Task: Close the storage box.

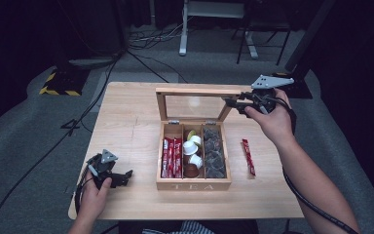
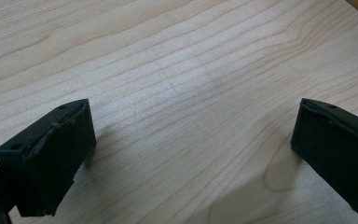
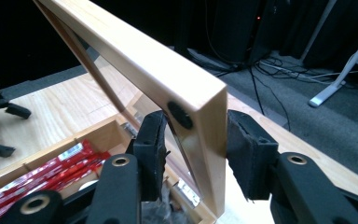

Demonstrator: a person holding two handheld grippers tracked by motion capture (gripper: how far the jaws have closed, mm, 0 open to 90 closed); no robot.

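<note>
Right gripper [image 3: 193,140] sits nearest the lens, its jaws straddling the free corner of the lid [image 3: 158,74]. One pad is inside against the glass, the other outside the wooden edge, closed on it or nearly so; a thin gap on the outer side can't be ruled out. Lid's gripped edge runs up between the fingers [image 3: 151,140], its long top rail stretching away to the left. Box [image 1: 193,184] lies below and left of the pads, lid raised on its hinges. Left gripper [image 1: 108,171] rests far off over bare table [image 2: 168,70], jaws wide, empty. Right hand [image 1: 271,122] is the nearer one. Sachets [image 1: 171,157], pods [image 1: 193,146] and a loose stick [image 1: 248,157] show; dark compartment contents unclear.
</note>
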